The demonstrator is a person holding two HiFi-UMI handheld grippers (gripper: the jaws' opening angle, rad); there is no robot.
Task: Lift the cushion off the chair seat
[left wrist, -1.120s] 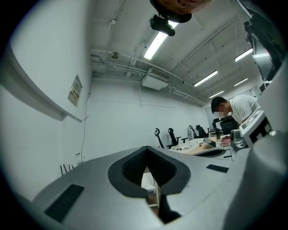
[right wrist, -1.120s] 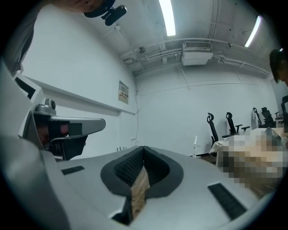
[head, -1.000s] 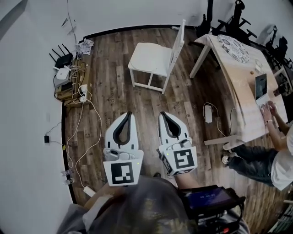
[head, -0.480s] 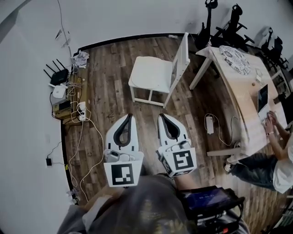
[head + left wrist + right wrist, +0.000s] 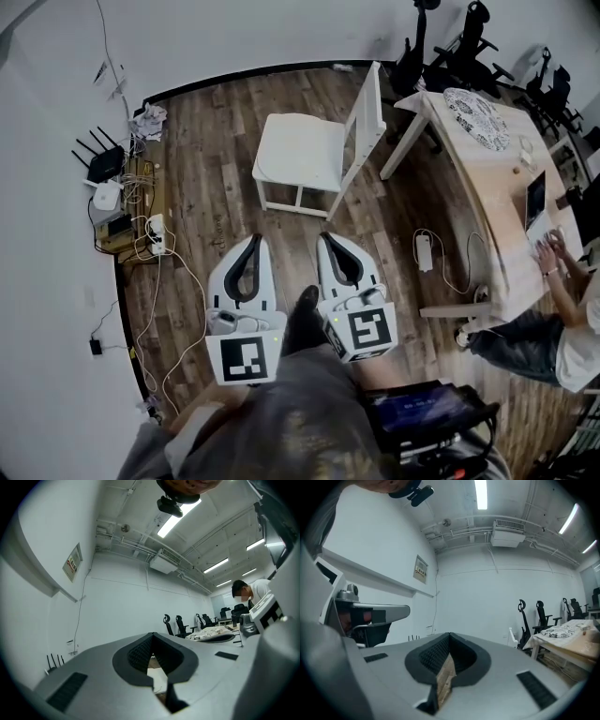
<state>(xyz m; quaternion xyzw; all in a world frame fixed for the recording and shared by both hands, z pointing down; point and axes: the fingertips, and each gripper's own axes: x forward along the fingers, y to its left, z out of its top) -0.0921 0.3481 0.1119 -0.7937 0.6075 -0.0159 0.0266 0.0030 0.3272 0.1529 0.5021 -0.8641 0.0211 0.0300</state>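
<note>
A white chair stands on the wood floor ahead of me, its back to the right. A white cushion lies flat on its seat. Both grippers are held level side by side, short of the chair's front edge and touching nothing. In the head view my left gripper and right gripper each have their tips together. The left gripper shows a sliver of the white chair through the gap behind its tips. The right gripper shows only floor there.
A wooden table stands to the right with a patterned round cloth and a laptop; a seated person works there. A router and cables lie by the left wall. A power adapter lies on the floor. Office chairs stand behind.
Both grippers have come forward together, and the chair now sits nearer to them in the head view. A dark shoe has come into view between the grippers.
</note>
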